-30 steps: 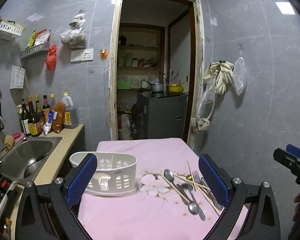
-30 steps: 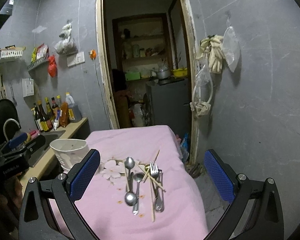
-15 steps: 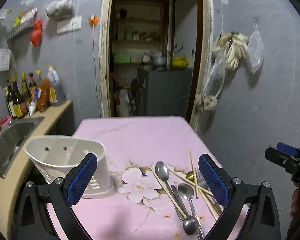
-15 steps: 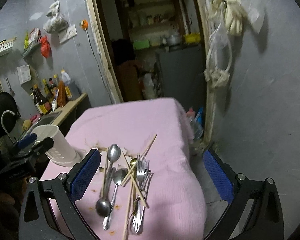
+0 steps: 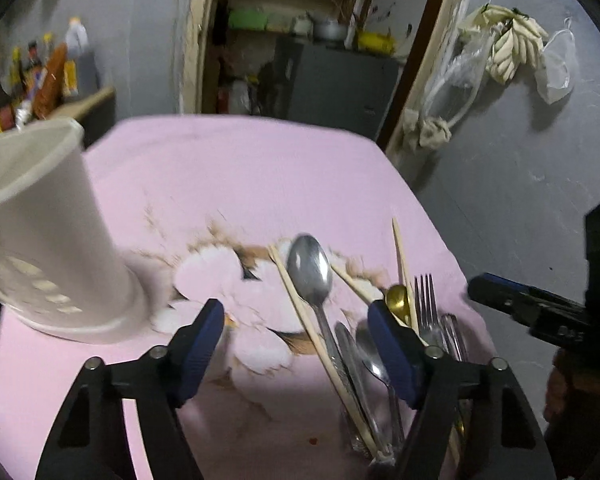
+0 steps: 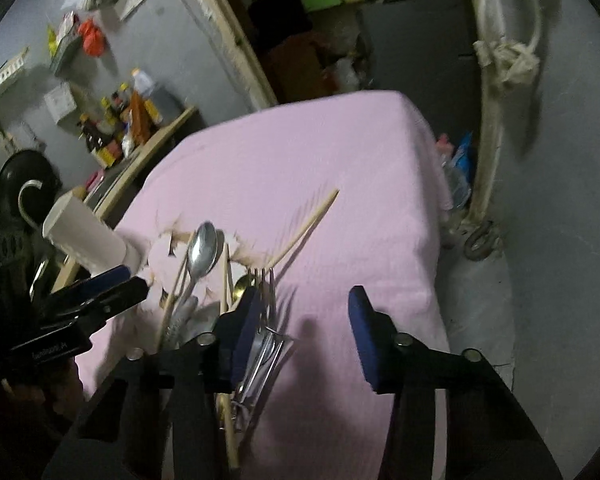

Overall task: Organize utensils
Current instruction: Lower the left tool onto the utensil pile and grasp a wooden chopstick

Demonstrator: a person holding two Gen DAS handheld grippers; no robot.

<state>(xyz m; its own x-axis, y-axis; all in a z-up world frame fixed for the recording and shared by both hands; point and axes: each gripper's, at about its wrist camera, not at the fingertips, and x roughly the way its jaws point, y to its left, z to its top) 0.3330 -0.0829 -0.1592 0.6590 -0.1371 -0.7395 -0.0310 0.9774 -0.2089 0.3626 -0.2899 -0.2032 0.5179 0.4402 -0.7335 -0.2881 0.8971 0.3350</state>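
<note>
A pile of utensils lies on the pink tablecloth (image 5: 240,168): a large steel spoon (image 5: 310,270), wooden chopsticks (image 5: 400,248), a fork (image 5: 426,300), a gold spoon (image 5: 398,300) and more spoons. A white slotted utensil holder (image 5: 48,232) stands at the left. My left gripper (image 5: 296,344) is open, low over the spoon handles. My right gripper (image 6: 302,336) is open, its left finger over the fork (image 6: 266,292); the spoon (image 6: 202,250), chopstick (image 6: 306,226) and holder (image 6: 84,236) lie beyond it.
A counter with bottles (image 6: 120,124) and a sink stands left of the table. A doorway (image 5: 312,40) opens behind it. Bags and gloves hang on the grey right wall (image 5: 512,44). The table's right edge (image 6: 436,240) drops to the floor.
Both grippers have dropped and moved forward toward the utensil pile. The left one has narrowed its opening. The holder has slid to the left of its view.
</note>
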